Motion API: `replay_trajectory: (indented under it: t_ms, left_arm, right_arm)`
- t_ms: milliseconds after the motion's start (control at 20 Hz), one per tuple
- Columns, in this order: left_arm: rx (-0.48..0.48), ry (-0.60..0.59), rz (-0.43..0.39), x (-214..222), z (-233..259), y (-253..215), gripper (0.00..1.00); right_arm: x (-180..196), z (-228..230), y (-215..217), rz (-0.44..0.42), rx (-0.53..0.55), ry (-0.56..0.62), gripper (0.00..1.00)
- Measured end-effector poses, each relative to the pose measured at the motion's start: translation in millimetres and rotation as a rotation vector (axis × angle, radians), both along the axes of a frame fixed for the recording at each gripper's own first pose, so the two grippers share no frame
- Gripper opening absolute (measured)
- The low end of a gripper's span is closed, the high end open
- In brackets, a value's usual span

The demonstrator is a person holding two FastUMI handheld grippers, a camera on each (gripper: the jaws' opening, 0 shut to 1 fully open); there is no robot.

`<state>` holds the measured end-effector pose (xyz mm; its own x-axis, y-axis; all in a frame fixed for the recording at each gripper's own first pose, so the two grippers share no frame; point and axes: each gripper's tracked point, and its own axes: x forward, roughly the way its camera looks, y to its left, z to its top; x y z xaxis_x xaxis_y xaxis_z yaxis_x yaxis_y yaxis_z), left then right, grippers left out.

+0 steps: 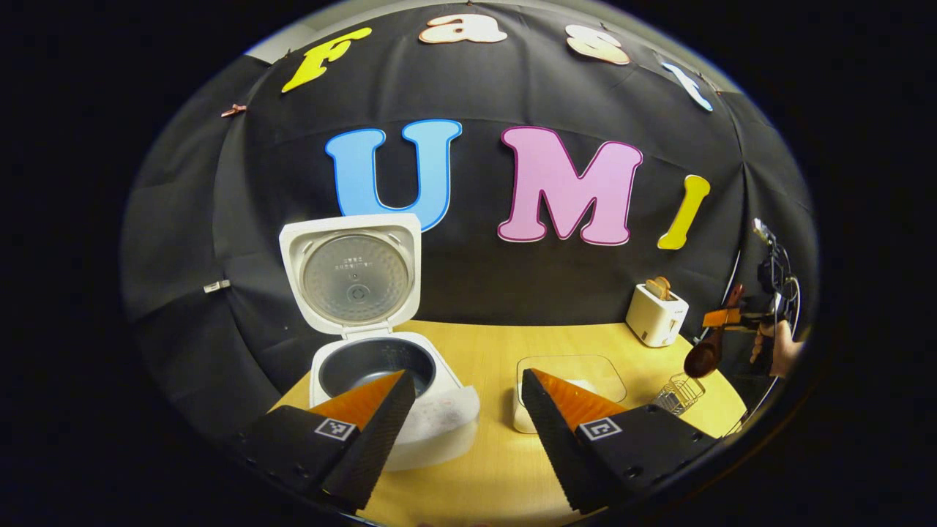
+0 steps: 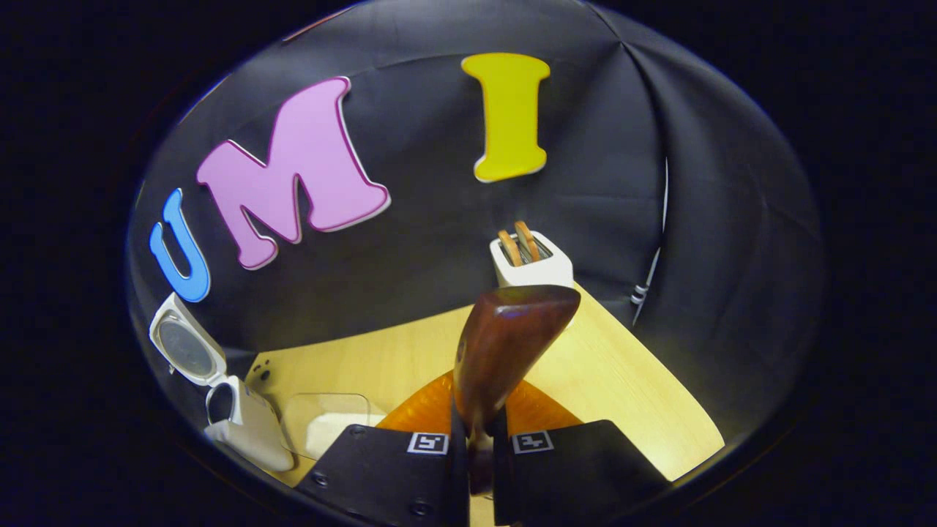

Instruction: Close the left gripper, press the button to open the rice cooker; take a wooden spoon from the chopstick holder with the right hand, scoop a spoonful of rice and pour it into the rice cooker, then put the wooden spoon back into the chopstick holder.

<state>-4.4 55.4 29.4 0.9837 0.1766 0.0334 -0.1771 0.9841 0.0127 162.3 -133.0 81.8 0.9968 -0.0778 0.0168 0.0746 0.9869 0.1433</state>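
Observation:
The white rice cooker (image 1: pixel 439 421) stands open on the table, lid (image 1: pixel 355 274) upright and dark inner pot (image 1: pixel 373 362) showing. My left gripper (image 1: pixel 465 391) hovers open in front of it, nothing between its fingers. A clear rice container (image 1: pixel 585 369) sits just right of the cooker. At the far right, my right gripper (image 1: pixel 732 318) holds a wooden spoon (image 1: pixel 704 356) bowl-down above the wire chopstick holder (image 1: pixel 679 393). In the right gripper view my right gripper (image 2: pixel 479 435) is shut on the wooden spoon (image 2: pixel 505 340), with the rice cooker (image 2: pixel 245 421) and the rice container (image 2: pixel 326 424) at lower left.
A white toaster (image 1: pixel 656 313) with bread slices stands at the table's back right, also toaster (image 2: pixel 531 260). A hand (image 1: pixel 783 350) holds the right gripper. The light wooden table (image 1: pixel 483 351) ends at the black cloth wall behind.

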Motion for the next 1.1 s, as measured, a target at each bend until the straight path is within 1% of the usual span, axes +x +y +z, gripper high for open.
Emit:
replay_trajectory:
  t_ms: [100,200,350,500,600,650,700,750,800,950,1100]
  left_arm:
    - [0.013,-0.015,-0.017,-1,5,5,0.95]
    - [-0.011,-0.029,-0.040,-2,8,9,0.95]
    - [-0.052,-0.030,-0.051,-5,7,21,0.95]
    - [-0.038,-0.024,-0.045,-8,2,35,0.95]
    - [-0.053,-0.009,-0.047,-7,-2,44,0.95]
    - [-0.074,-0.006,-0.054,-6,-4,47,0.96]
    - [-0.094,-0.002,-0.058,-5,-7,51,0.94]
    - [-0.106,0.005,-0.061,-4,-10,55,0.96]
    - [-0.107,0.015,-0.067,-1,-15,58,0.96]
    - [-0.045,0.023,-0.071,6,-20,69,0.96]
    - [-0.073,0.032,-0.104,14,-28,70,0.96]
  right_arm:
    - [0,8,34,0.029,-0.019,-0.018,0.17]
    - [10,4,72,0.066,-0.040,-0.009,0.17]
    - [33,-10,121,0.102,-0.098,0.000,0.17]
    - [59,-29,159,0.100,-0.172,-0.016,0.17]
    - [76,-45,179,0.097,-0.212,-0.012,0.17]
    - [85,-55,186,0.095,-0.226,-0.002,0.17]
    - [93,-63,192,0.096,-0.238,0.006,0.17]
    - [100,-70,195,0.091,-0.250,0.010,0.17]
    - [108,-77,195,0.086,-0.263,0.014,0.17]
    - [128,-100,187,0.052,-0.304,0.040,0.17]
    - [135,-116,182,0.018,-0.278,0.053,0.17]
